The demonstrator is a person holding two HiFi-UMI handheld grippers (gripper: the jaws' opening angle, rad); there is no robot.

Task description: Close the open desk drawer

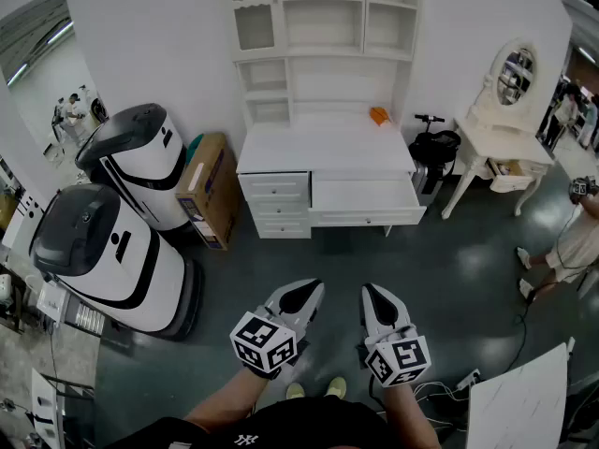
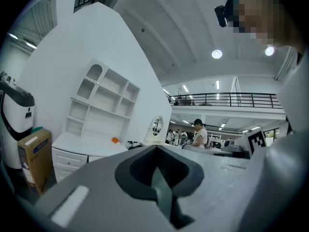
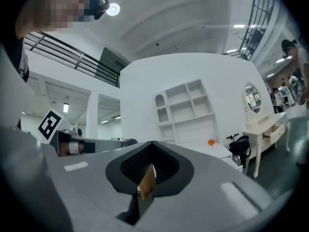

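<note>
The white desk [image 1: 323, 148] with a shelf hutch stands against the far wall. Its wide centre drawer [image 1: 365, 199] is pulled out toward me. A small orange object [image 1: 378, 115] lies on the desktop. My left gripper [image 1: 307, 295] and right gripper [image 1: 374, 297] hover side by side over the dark floor, well short of the drawer, both pointing at the desk. In the left gripper view the left gripper [image 2: 157, 170] has its jaws together and empty, with the desk [image 2: 82, 144] far off. In the right gripper view the right gripper [image 3: 147, 170] is shut, with only a small brown tag at the seam.
Two large white-and-black machines [image 1: 140, 157] [image 1: 108, 251] and a cardboard box [image 1: 208, 190] stand left of the desk. A black scooter [image 1: 435, 143] and a white vanity table [image 1: 501, 138] are to its right. A person [image 1: 576, 241] stands far right. A white board [image 1: 524, 400] lies near my right.
</note>
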